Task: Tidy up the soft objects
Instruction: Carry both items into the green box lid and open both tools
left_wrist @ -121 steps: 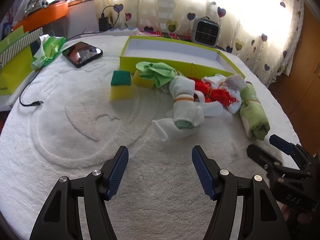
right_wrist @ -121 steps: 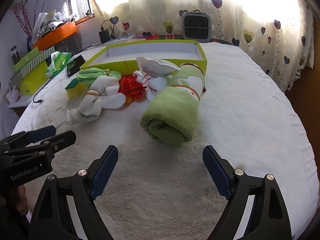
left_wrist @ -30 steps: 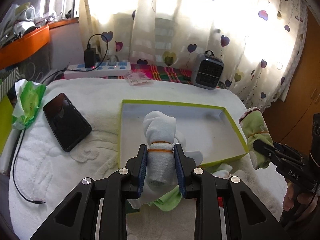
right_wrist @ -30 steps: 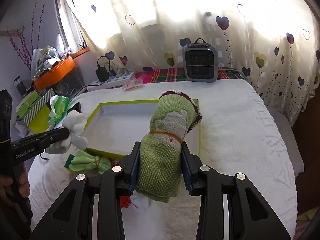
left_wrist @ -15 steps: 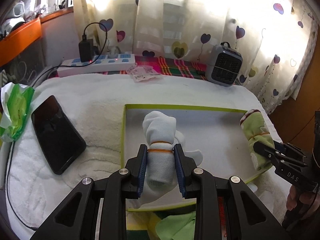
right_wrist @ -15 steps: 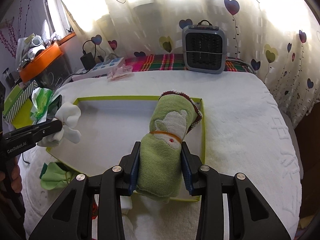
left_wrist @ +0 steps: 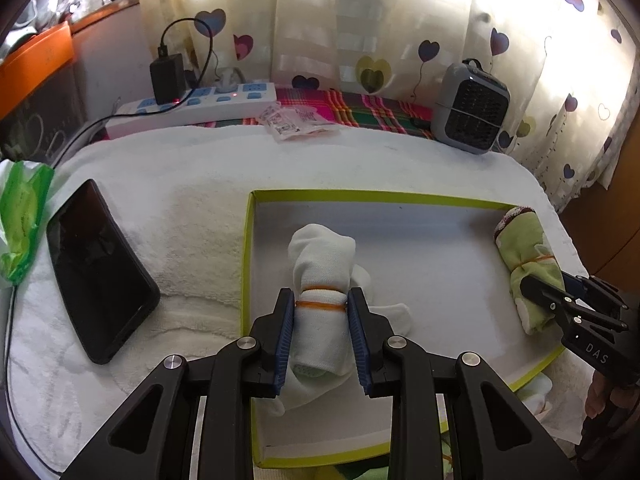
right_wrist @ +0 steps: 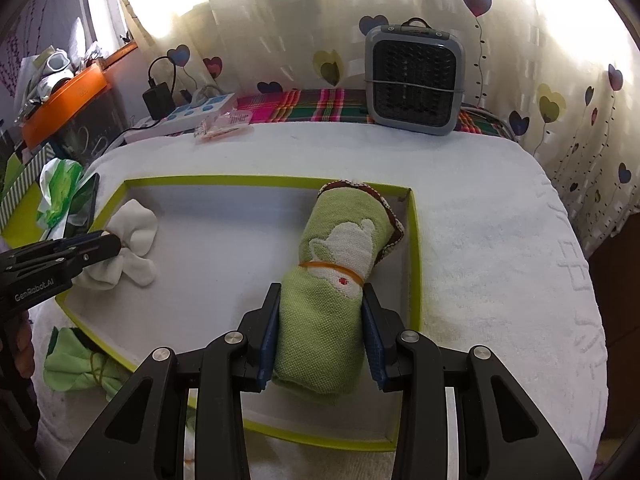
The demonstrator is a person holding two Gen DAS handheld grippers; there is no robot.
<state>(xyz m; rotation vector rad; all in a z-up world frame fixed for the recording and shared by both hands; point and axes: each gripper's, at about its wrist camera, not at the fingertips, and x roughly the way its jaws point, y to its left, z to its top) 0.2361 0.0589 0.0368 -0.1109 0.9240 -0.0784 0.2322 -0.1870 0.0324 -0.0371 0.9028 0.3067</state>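
Note:
My left gripper is shut on a white rolled sock bundle bound by an orange rubber band, held over the left part of the green-rimmed white box. My right gripper is shut on a green rolled towel with an orange band, held over the right side of the box. The towel and right gripper show at the right of the left wrist view. The sock bundle and left gripper show at the left of the right wrist view.
A black phone and a green packet lie left of the box. A power strip and a grey heater stand at the back. A green cloth lies in front of the box.
Both grippers have moved forward and lower over the box with their bundles. The box now fills more of both views.

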